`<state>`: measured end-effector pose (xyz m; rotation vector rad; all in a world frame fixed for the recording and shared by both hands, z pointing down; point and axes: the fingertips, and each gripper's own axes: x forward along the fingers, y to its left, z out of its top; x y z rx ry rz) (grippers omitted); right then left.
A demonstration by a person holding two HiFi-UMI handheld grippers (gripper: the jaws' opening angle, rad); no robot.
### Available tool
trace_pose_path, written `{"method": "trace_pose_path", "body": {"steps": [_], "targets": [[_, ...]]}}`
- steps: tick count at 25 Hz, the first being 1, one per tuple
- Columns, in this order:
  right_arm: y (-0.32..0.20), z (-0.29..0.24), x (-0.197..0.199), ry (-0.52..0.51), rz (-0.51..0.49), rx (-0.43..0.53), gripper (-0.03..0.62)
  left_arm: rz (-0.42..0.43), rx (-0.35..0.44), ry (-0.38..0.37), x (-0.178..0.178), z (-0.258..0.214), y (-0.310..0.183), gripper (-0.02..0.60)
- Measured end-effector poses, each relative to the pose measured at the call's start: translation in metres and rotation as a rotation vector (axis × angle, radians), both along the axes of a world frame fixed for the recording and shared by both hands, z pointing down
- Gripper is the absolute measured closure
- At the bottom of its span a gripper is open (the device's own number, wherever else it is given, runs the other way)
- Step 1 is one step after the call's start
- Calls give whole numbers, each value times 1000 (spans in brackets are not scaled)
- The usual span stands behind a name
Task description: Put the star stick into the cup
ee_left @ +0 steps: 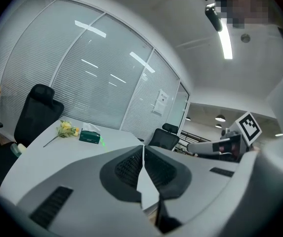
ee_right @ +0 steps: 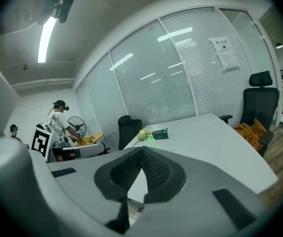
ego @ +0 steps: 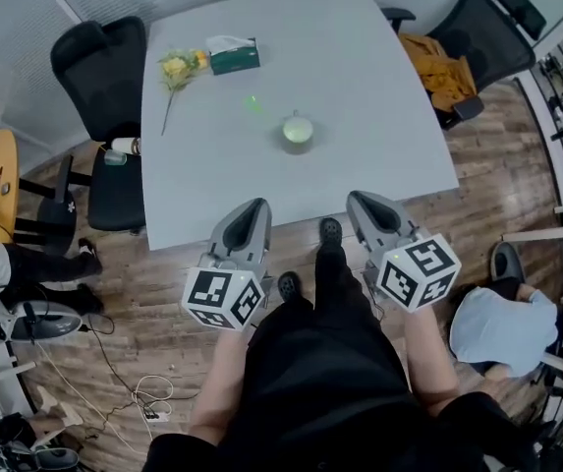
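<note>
My left gripper (ego: 255, 206) has its jaws pressed tip to tip with nothing between them, and my right gripper (ego: 359, 199) is the same, pads together and empty. I hold both low in front of me, at the near edge of the white table (ego: 379, 87), neither one touching anything on it.

Farther in, near the middle of the table, stands the cup (ego: 298, 131), upright with its mouth facing up. Just beyond it and a little to the left lies the star stick (ego: 253, 104), a small green shape flat on the tabletop, apart from the cup. At the far left corner are a yellow flower (ego: 176, 69) and a green tissue box (ego: 234, 56), both well clear of the stick.

As I judge it, the task is not yet begun: the step in hand is the reach. Next I need to part one pair of jaws, carry that gripper forward past the cup without knocking it, come down over the thin stick and close on it squarely.
</note>
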<state>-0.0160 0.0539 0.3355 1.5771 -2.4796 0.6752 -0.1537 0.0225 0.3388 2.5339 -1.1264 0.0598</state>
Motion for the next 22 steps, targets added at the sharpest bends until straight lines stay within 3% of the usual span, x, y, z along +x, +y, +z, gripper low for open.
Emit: {"method": "trace_pose_path", "body": {"steps": [7, 22], "targets": [[27, -9, 6, 6, 60, 43, 585, 48, 44, 8, -4, -20, 16, 581], [61, -15, 6, 12, 39, 87, 586, 94, 33, -3, 13, -23, 43, 581]]}}
